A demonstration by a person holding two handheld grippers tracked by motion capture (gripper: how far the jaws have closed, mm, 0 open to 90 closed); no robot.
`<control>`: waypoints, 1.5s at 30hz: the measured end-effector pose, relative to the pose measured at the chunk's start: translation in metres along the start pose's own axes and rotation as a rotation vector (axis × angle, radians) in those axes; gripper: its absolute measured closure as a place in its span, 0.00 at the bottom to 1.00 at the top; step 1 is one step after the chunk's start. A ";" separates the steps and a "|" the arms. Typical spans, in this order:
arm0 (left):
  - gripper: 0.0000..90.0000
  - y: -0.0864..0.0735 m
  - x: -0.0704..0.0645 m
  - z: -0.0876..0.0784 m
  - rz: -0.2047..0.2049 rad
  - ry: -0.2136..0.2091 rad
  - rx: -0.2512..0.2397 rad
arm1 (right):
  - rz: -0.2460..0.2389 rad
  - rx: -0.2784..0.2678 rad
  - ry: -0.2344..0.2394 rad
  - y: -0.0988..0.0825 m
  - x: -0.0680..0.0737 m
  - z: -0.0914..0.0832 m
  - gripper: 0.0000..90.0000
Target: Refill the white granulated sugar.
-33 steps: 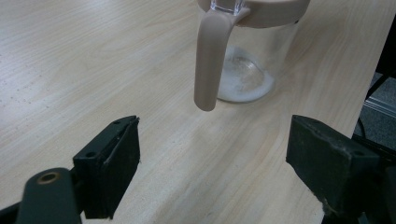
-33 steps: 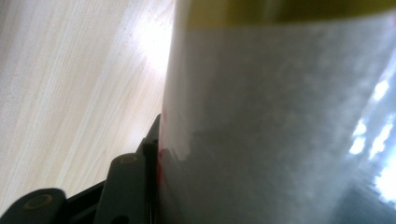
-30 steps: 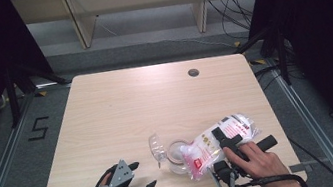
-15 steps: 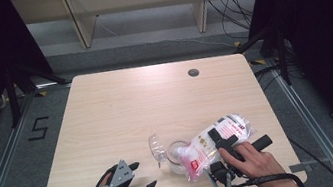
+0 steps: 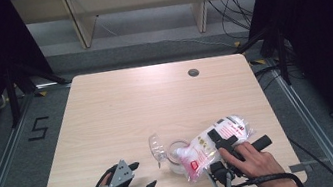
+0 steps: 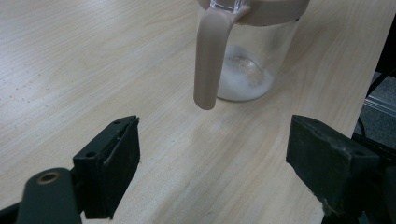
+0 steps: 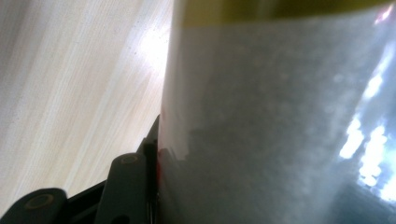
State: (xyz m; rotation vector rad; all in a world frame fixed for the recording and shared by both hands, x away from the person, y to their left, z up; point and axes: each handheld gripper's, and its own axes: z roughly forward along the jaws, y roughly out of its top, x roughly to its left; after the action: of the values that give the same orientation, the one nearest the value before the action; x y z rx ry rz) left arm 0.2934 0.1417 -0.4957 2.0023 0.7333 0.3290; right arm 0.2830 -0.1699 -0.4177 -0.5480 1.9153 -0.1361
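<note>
A clear jar [image 5: 178, 156] with a beige rim and handle is seen near the table's [image 5: 155, 100] front edge, at about six o'clock from the table's centre; a little white powder lies in its bottom [image 6: 245, 79]. A plastic bag [image 5: 213, 146] of white grains is held tilted, its lower end over the jar's mouth and its body rising toward two o'clock. The right gripper [image 5: 221, 146] is clamped on the bag; in its own view a jaw is pressed against the bag's side [image 7: 280, 116]. The left gripper [image 5: 139, 176] is held at eight o'clock from the jar, its jaws wide apart and empty, the jar's handle [image 6: 210, 56] lying ahead of them.

Since the jar is not steadied, it could be pushed over or slid by the bag's weight. Grains could also be spilled onto the table if the bag's opening, which cannot be made out, drifts past the rim.
</note>
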 end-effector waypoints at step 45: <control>0.19 0.001 -0.001 -0.001 -0.013 0.005 0.000 | 0.004 0.049 0.005 -0.016 0.000 -0.005 0.58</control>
State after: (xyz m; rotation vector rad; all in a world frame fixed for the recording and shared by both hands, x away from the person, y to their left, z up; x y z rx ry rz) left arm 0.2920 0.1412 -0.4945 1.9967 0.7497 0.3263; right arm 0.2838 -0.1843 -0.4102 -0.5109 1.9127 -0.1816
